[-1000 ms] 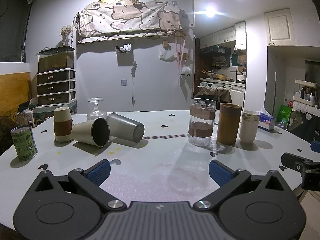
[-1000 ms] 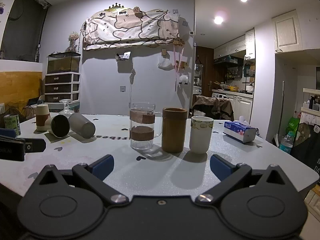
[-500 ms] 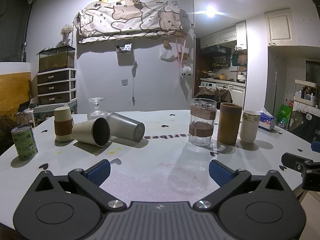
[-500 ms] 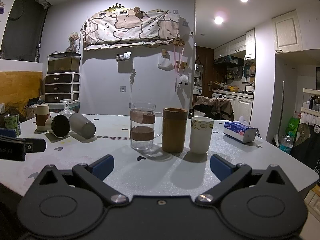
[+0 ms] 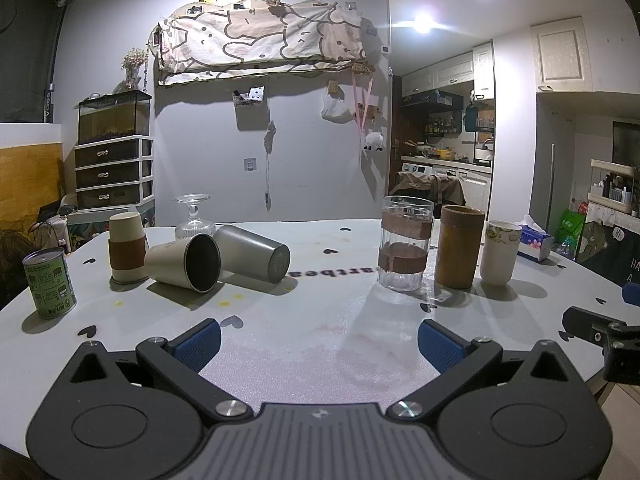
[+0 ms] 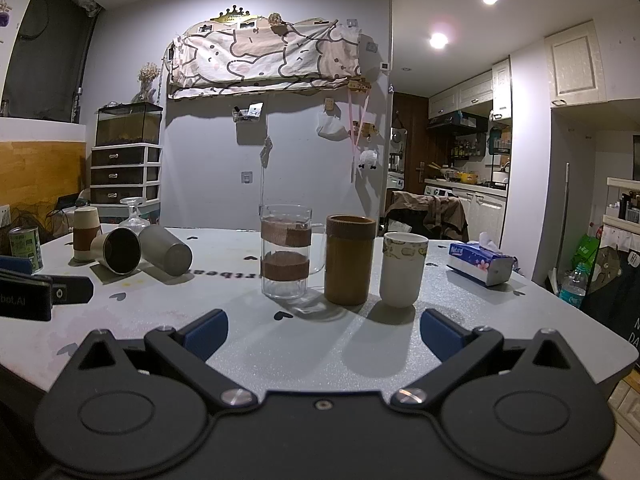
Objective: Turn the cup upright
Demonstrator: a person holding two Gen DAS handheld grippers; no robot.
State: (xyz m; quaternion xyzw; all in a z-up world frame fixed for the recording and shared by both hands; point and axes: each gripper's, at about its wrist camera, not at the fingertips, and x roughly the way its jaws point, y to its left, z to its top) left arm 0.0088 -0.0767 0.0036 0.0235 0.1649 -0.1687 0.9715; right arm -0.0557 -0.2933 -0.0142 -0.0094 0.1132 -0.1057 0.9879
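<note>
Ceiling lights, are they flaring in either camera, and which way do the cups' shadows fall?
Left wrist view: the nearer ceiling light blooms with a streak. Right wrist view: its ceiling light shows a soft halo; the white cup casts its shadow toward the camera.

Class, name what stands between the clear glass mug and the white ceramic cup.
The brown bamboo cup stands upright between glass mug and white cup, clearest in the right wrist view.
</note>
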